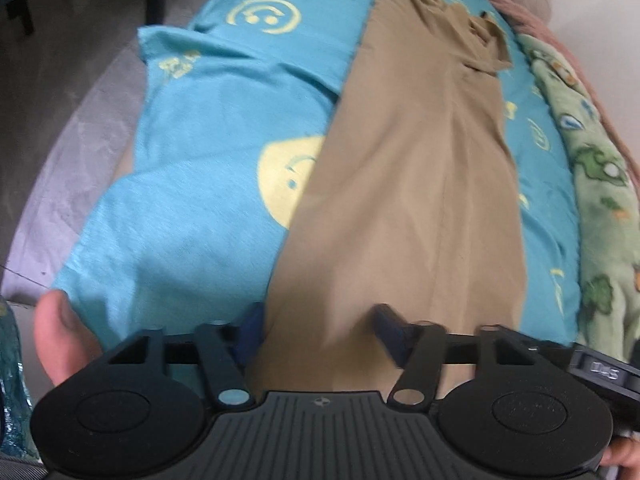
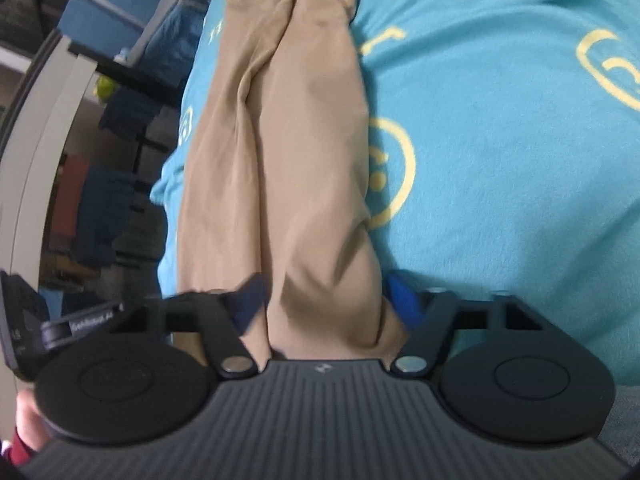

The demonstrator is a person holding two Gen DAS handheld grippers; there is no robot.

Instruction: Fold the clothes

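Both tongs (image 1: 320,326) (image 2: 326,300) agape — (fingers spread).

The tan trousers (image 1: 404,184) were thin matt woven cloth, softly creased. Beneath them the turquoise sheet (image 1: 192,200) was smooth cloth with flat yellow print. Right of the trousers lay a fuzzy green fleece blanket (image 1: 600,216). Each tool (image 2: 324,296) was matt black ribbed plastic with shiny metal pivot pins.

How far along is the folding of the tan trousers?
Done: the trousers lie lengthwise on the teal sheet, legs apparently stacked. In hand: the left gripper and right gripper each straddle an end, jaws open. Left: grasping and folding end to end.
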